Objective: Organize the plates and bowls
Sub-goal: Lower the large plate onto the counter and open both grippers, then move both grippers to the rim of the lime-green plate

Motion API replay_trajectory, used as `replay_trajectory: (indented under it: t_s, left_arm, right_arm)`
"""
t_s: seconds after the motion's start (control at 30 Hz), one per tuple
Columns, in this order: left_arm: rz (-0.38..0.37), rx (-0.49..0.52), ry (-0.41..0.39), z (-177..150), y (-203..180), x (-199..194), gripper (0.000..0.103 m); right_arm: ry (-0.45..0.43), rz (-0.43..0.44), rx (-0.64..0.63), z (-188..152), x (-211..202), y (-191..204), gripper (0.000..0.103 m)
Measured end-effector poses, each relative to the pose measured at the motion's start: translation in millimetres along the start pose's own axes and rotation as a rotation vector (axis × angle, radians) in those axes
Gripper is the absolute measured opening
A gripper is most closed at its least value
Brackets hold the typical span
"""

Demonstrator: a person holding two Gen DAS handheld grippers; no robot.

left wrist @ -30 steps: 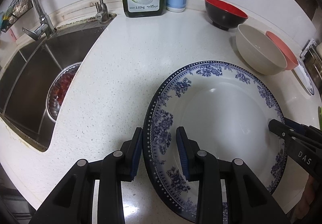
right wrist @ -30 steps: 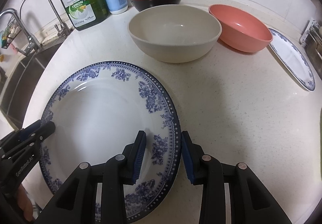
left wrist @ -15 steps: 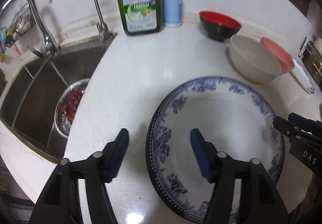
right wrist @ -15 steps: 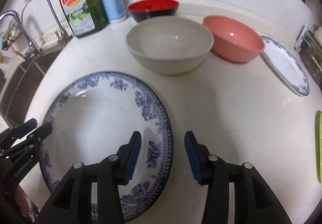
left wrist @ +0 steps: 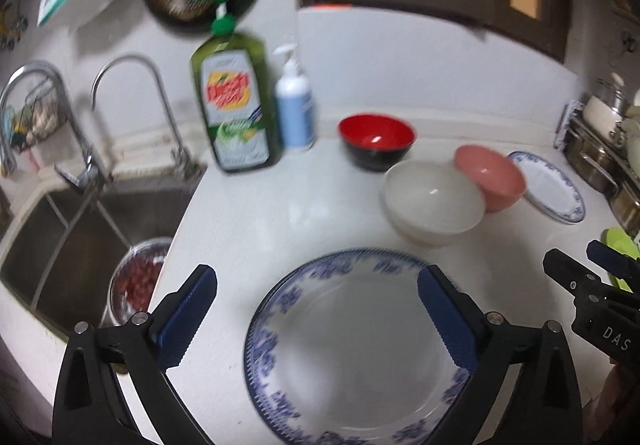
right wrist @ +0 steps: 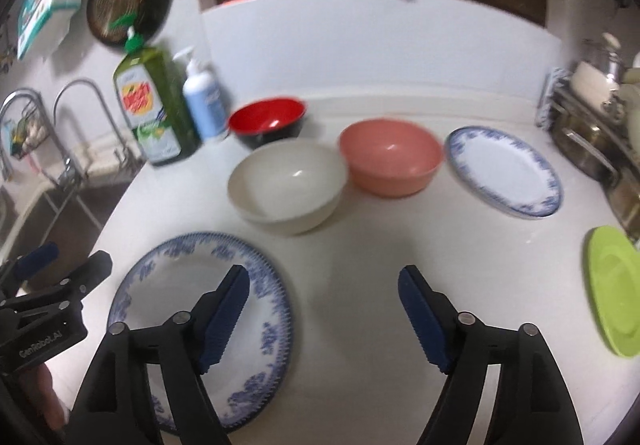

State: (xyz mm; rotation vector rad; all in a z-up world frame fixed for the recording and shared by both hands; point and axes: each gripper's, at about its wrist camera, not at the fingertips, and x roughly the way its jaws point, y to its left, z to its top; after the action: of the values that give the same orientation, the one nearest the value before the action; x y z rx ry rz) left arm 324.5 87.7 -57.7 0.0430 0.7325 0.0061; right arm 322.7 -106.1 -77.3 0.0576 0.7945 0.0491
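Observation:
A large blue-and-white plate (left wrist: 352, 345) (right wrist: 168, 297) lies flat on the white counter. My left gripper (left wrist: 316, 281) hovers above its left side, jaws opening wide, nothing pressed between the pads. My right gripper (right wrist: 322, 273) hangs over the plate's right rim, jaws also opening, gripping nothing. Behind the plate stand a cream bowl (left wrist: 434, 201) (right wrist: 286, 185), a pink bowl (left wrist: 490, 177) (right wrist: 390, 157) and a red-and-black bowl (left wrist: 376, 139) (right wrist: 268, 121). A smaller blue-rimmed plate (right wrist: 504, 171) lies right of the pink bowl, and a green plate (right wrist: 612, 289) sits at the right edge.
A steel sink (left wrist: 60, 245) with two taps lies to the left, holding a metal bowl of red items (left wrist: 136, 277). A green dish soap bottle (left wrist: 236, 113) and a blue pump bottle (left wrist: 294, 113) stand at the back wall. Steel pots (right wrist: 592, 133) crowd the far right.
Both grippers let go of the large plate's rim, spread their jaws wide and rose away from it. The plate stays on the counter.

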Motion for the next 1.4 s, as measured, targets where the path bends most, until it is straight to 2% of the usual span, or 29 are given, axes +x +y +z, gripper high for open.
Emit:
replay_trajectory:
  t_s: [0.43, 0.8, 1.17, 1.4]
  left_arm:
    - [-0.18, 0.126, -0.087, 29, -82, -23, 0.103]
    - [-0.335, 0.227, -0.137, 46, -170, -38, 0.103]
    - [-0.462, 0.311, -0.107, 49, -267, -32, 0.103]
    - [-0.503, 0.355, -0.085, 45, -326, -23, 0.102]
  right_arm:
    - [-0.12, -0.143, 0.107, 5, -53, -67, 0.081]
    - [-0.167, -0.302, 0.231, -9, -94, -137, 0.081]
    - [-0.185, -0.46, 0.345, -28, -121, -216, 0.081]
    - [-0.175, -0.532, 0.426, -44, -130, -271, 0.081]
